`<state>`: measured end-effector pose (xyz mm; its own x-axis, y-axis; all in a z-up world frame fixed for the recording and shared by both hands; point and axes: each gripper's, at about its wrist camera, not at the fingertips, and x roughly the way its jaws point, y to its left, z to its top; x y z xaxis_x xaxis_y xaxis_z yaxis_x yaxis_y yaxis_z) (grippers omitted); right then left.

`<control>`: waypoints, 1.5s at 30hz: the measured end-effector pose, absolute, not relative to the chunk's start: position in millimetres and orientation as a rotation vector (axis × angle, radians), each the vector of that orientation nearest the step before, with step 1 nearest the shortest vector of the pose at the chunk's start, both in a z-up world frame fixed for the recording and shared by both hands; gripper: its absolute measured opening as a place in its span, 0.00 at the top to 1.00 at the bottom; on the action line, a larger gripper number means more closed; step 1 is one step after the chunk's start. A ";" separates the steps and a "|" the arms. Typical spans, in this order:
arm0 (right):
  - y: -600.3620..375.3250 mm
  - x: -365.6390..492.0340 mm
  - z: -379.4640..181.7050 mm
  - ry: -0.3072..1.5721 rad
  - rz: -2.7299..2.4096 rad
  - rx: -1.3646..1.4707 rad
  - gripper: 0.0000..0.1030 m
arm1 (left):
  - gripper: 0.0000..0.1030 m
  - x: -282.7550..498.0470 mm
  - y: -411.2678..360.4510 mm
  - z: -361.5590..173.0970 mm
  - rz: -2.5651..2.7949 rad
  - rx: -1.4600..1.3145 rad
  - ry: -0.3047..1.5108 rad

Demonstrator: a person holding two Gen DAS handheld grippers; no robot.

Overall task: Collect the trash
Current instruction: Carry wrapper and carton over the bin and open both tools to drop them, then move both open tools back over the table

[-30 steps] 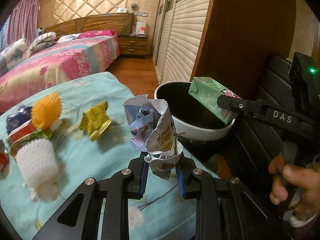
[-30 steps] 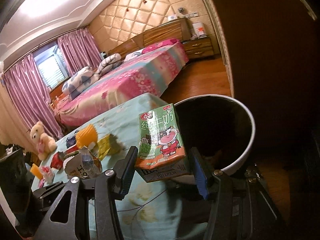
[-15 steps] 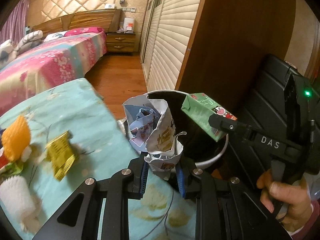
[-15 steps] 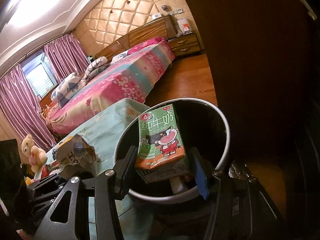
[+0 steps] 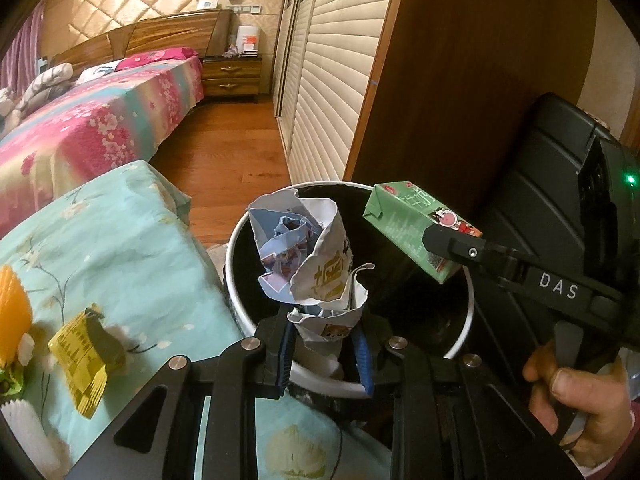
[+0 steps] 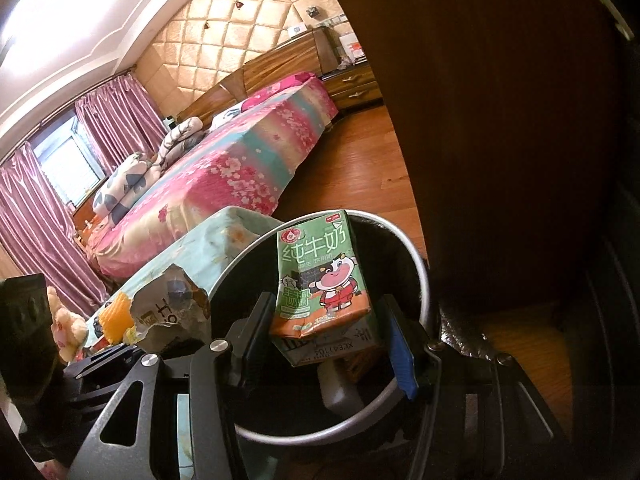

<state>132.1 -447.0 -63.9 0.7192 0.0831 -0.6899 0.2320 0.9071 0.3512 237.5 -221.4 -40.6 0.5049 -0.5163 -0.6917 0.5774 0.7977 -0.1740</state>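
My left gripper is shut on a crumpled paper wrapper, holding it upright over the near rim of the round white bin with a black inside. My right gripper is shut on a green milk carton by its sides and holds it over the open bin. In the left wrist view the carton hangs tilted above the bin's right half, and a person's hand grips the right tool's handle. The wrapper shows at the bin's left edge in the right wrist view.
A table with a teal floral cloth stands left of the bin, bearing a yellow wrapper, an orange piece and white foam netting. A brown wardrobe panel rises behind the bin, a black case to its right.
Both grippers have moved with their loads from above the table's edge to over the bin, which now lies under the wrapper and the carton. Both grips are unchanged.
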 end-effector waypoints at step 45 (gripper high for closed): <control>-312.8 115.8 -67.5 0.832 0.141 0.396 0.04 | 0.26 113.9 -43.8 -33.8 -0.322 -0.077 0.729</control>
<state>115.8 -312.8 -67.5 0.6692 0.2745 -0.6905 0.0319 0.9178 0.3958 113.9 -43.8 -33.8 0.6992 -0.3148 -0.6420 0.2618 0.9482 -0.1798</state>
